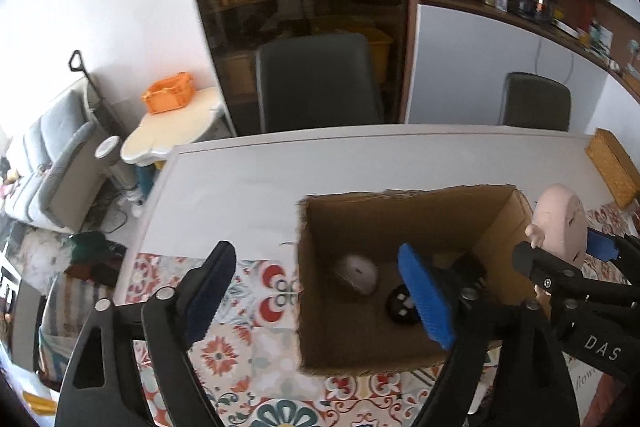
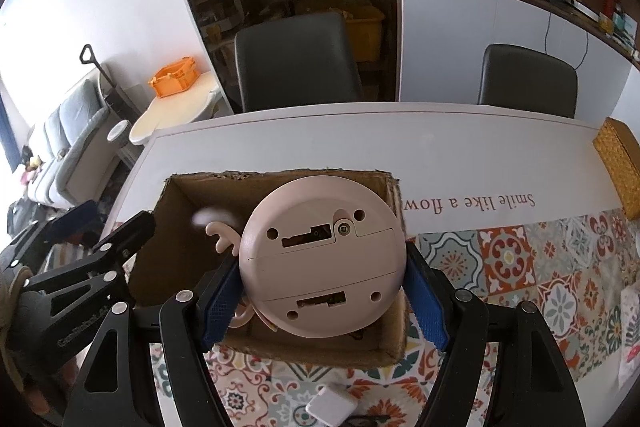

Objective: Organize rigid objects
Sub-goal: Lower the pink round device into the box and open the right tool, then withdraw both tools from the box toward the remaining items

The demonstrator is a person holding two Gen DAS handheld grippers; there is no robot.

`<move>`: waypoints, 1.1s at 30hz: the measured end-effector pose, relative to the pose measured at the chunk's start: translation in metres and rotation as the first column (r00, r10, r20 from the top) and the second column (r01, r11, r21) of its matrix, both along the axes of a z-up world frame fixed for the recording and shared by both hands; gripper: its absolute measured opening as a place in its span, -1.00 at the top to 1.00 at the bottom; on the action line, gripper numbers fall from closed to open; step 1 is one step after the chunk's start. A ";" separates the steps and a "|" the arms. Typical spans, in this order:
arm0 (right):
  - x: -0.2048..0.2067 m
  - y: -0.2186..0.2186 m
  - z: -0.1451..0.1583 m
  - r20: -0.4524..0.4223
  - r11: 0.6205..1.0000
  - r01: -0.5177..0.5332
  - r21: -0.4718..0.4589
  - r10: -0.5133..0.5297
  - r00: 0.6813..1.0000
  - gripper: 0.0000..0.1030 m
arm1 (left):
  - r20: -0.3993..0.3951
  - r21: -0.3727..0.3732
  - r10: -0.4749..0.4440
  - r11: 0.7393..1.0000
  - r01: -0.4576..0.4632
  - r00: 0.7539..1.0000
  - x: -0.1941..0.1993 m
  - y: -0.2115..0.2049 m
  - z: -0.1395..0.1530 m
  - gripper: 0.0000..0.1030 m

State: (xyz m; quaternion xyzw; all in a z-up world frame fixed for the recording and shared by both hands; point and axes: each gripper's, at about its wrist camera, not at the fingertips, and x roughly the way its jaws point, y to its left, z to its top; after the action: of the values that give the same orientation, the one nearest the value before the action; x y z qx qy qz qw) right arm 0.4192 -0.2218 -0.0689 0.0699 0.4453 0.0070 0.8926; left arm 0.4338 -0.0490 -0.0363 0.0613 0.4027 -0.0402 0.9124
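Pink toy [image 2: 320, 263] clenched in your right gripper [image 2: 320, 295], poised over box [image 2: 280, 349] for drop; left gripper [image 1: 316, 291] released, empty, straddling box's near-left wall.

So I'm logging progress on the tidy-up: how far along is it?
Done: a white mouse and a round black item already lie in the cardboard box. In hand: the right gripper clamps a pink round gadget above the box; the left gripper is open and empty. Left: at least a small white square piece on the patterned cloth.
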 end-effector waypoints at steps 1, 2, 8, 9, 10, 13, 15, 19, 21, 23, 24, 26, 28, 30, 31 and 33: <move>0.001 0.003 0.000 -0.001 1.000 -0.007 0.002 0.007 1.000 -0.44 | 0.006 -0.004 0.012 1.000 -0.012 1.000 -0.002 0.005 0.002 -0.74; 0.002 0.005 0.000 0.000 1.000 -0.016 0.006 0.016 1.000 -0.44 | 0.009 -0.005 0.020 1.000 -0.020 1.000 -0.003 0.008 0.002 -0.75; 0.001 0.018 0.006 0.027 0.999 -0.007 -0.038 0.008 1.000 -0.69 | 0.053 0.003 0.061 0.998 -0.061 0.997 -0.016 0.024 0.013 -0.83; -0.001 0.019 0.008 0.033 0.999 -0.008 -0.039 0.009 0.999 -0.69 | 0.058 0.000 0.062 0.998 -0.062 0.996 -0.019 0.025 0.015 -0.84; -0.003 0.021 0.010 0.035 0.999 -0.013 -0.037 0.014 0.999 -0.69 | 0.061 -0.005 0.065 0.998 -0.064 0.996 -0.022 0.027 0.016 -0.85; -0.010 0.023 0.014 0.035 0.999 -0.024 -0.033 0.025 0.999 -0.69 | 0.074 -0.013 0.069 0.998 -0.068 0.995 -0.034 0.029 0.021 -0.88; -0.019 0.021 0.016 0.050 0.999 -0.021 -0.024 0.022 0.999 -0.69 | 0.083 -0.013 0.071 0.997 -0.070 0.994 -0.041 0.030 0.025 -0.92; -0.042 0.016 0.023 0.073 1.000 -0.015 -0.012 0.016 0.997 -0.69 | 0.106 -0.018 0.073 0.997 -0.071 0.992 -0.060 0.032 0.032 -0.97; -0.054 0.014 0.027 0.086 1.000 -0.014 -0.007 0.015 0.996 -0.69 | 0.122 -0.015 0.071 0.997 -0.069 0.990 -0.071 0.031 0.036 -1.00; -0.064 0.012 0.031 0.099 1.000 -0.018 -0.001 0.018 0.995 -0.69 | 0.133 -0.012 0.077 0.997 -0.076 0.988 -0.082 0.031 0.040 -1.00; -0.071 0.011 0.034 0.103 1.000 -0.013 -0.002 0.013 0.995 -0.69 | 0.134 -0.017 0.079 0.997 -0.078 0.988 -0.088 0.032 0.041 -1.00; -0.083 0.010 0.038 0.117 1.000 -0.013 -0.005 0.014 0.993 -0.69 | 0.131 -0.025 0.081 0.997 -0.078 0.988 -0.099 0.030 0.043 -1.00; -0.098 0.010 0.043 0.128 1.000 -0.011 -0.015 0.013 0.992 -0.69 | 0.136 -0.027 0.080 0.997 -0.077 0.988 -0.110 0.030 0.045 -1.00; -0.110 0.010 0.044 0.136 1.000 -0.018 -0.018 0.020 0.991 -0.69 | 0.141 -0.020 0.089 0.996 -0.087 0.986 -0.123 0.030 0.045 -1.00; -0.116 0.010 0.045 0.137 1.000 -0.023 -0.019 0.025 0.990 -0.69 | 0.144 -0.018 0.089 0.996 -0.088 0.986 -0.130 0.029 0.044 -1.00; -0.128 0.011 0.044 0.132 0.999 -0.034 -0.017 0.036 0.991 -0.69 | 0.137 -0.014 0.093 0.996 -0.092 0.986 -0.141 0.030 0.043 -1.00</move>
State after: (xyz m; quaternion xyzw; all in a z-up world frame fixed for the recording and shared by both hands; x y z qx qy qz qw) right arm 0.2913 -0.2110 -0.0253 0.0548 0.3861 0.0240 0.9205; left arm 0.2933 -0.0193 0.0064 0.0418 0.3409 0.0051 0.9392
